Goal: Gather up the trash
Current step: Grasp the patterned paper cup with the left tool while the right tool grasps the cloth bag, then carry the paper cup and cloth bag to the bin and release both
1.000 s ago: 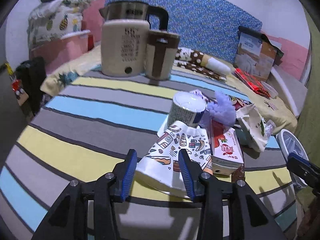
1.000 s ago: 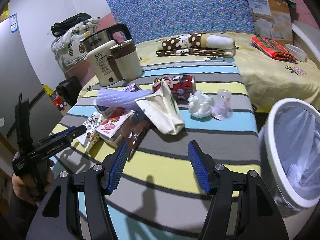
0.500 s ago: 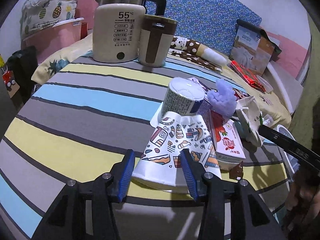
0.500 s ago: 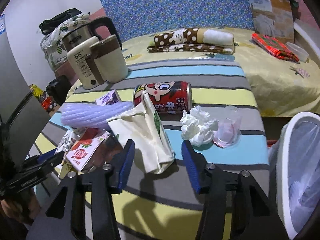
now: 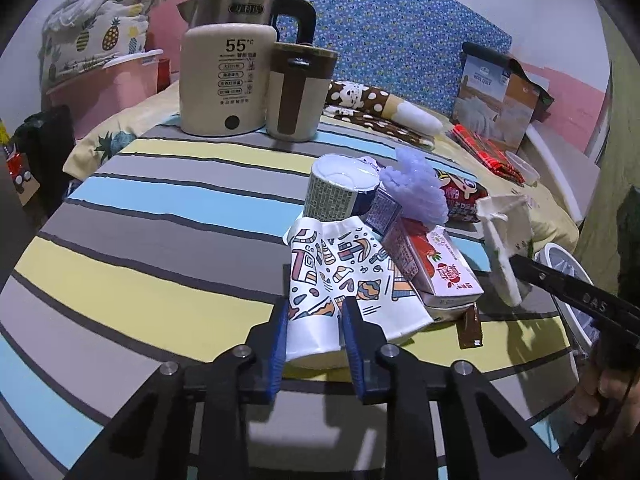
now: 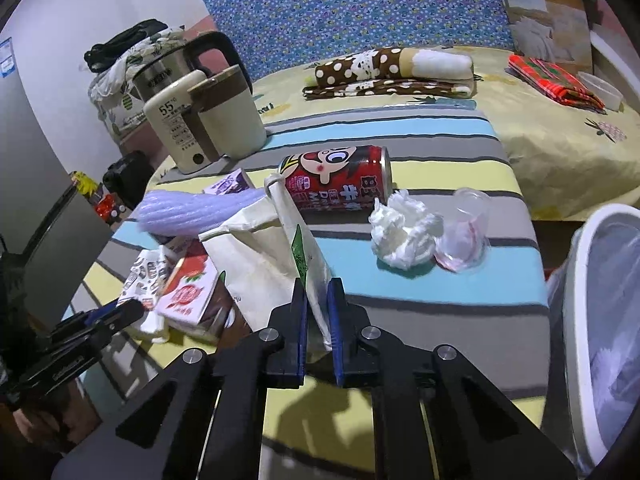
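A crushed paper cup [image 5: 340, 264] with a colourful pattern lies on the striped table. My left gripper [image 5: 314, 320] is closing on its near end, and both blue pads press the cup. A white paper bag [image 6: 256, 256] lies beside a red drink can [image 6: 340, 184]. My right gripper [image 6: 318, 312] is shut on the bag's folded near edge. More trash lies around them: a strawberry milk carton [image 5: 436, 268], a purple foam net [image 5: 416, 192], a paper tub [image 5: 340, 188], a tissue wad [image 6: 400, 232] and a clear plastic cup [image 6: 464, 236].
A white bin [image 6: 576, 320] with a liner stands off the table's right edge. A cream kettle [image 5: 224, 80] and a brown-banded mug [image 5: 296, 92] stand at the table's far side. A brown wrapper [image 5: 470, 328] lies near the carton. A bed with clutter is behind.
Both grippers moved forward to the trash pile and closed. The left one now pinches the patterned cup, and the right one pinches the paper bag's edge.
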A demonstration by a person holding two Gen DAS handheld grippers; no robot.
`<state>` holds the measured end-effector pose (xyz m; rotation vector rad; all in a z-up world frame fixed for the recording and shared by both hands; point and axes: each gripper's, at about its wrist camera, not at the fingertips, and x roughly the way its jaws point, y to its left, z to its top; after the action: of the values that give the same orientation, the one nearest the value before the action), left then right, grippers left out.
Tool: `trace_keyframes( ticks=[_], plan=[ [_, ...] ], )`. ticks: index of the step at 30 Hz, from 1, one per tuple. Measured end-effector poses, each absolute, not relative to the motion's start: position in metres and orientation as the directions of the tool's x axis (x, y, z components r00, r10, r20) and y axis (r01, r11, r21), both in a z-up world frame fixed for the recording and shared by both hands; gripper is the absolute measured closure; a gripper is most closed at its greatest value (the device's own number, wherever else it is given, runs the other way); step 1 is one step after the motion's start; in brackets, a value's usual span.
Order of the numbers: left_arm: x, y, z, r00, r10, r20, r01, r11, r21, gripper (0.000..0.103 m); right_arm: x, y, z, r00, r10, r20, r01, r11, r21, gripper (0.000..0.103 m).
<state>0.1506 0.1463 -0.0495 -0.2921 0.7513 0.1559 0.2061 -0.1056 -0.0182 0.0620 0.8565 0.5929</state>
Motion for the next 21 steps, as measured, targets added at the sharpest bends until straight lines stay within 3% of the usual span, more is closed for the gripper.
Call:
trace_keyframes(
  ticks=[7,21],
  plan=[
    [0.132,0.139,-0.038,0.74,0.048,-0.671,-0.248,0.946,-0.206,0.082,0.185,-0.122,-0.009,0.517,0.522,-0.679,-0.455,0.839,0.298,0.091],
    [0.099,0.098,-0.009,0.773,0.008,-0.635,-0.175,0.964,-0.2,0.083,0.153,-0.154,0.004,0.56,0.503,-0.658,-0.414,0.858,0.304,0.091]
  ],
)
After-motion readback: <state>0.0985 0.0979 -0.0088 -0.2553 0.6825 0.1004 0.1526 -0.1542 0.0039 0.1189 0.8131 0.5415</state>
